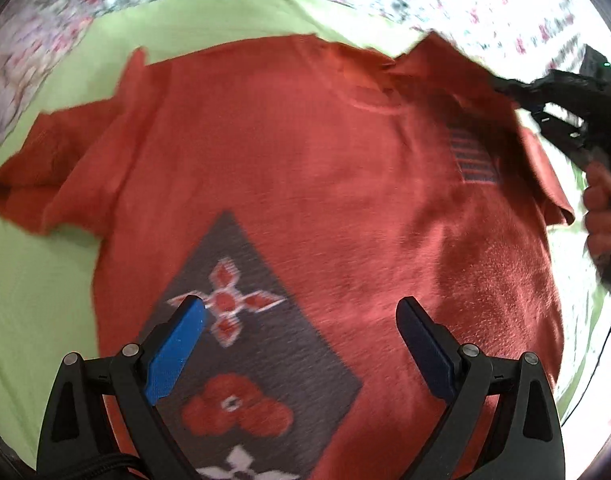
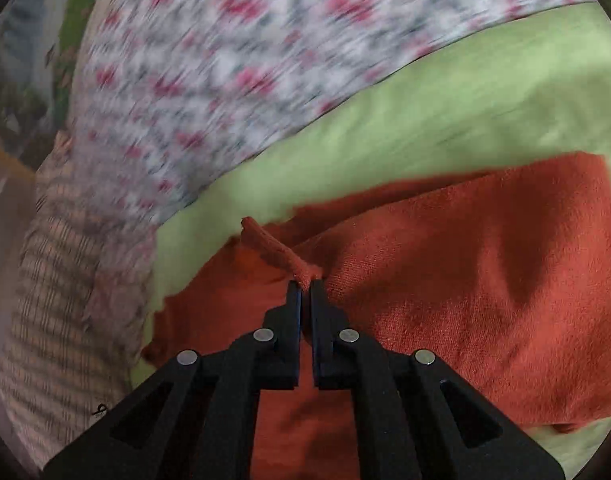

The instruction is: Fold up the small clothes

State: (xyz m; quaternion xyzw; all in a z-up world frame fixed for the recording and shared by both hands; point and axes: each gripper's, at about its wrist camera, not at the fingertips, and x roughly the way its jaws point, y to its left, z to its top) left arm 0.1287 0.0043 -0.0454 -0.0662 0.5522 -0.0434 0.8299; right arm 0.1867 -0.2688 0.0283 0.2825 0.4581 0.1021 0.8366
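Note:
A small red T-shirt (image 1: 297,168) lies spread on a light green sheet (image 1: 33,300), with a grey diamond print of red and white flowers on its front. My left gripper (image 1: 301,316) hovers over that print, jaws wide apart and nothing between them. In the right wrist view my right gripper (image 2: 305,286) is shut on a hem edge of the red T-shirt (image 2: 465,280), lifting a fold of it. From the left wrist view the right gripper (image 1: 505,88) shows at the upper right, with a person's hand (image 1: 601,208) on its handle.
A white bedspread with pink flowers (image 2: 225,60) lies beyond the green sheet (image 2: 465,96). A striped beige cloth (image 2: 57,280) hangs at the left of the right wrist view. Both views are blurred.

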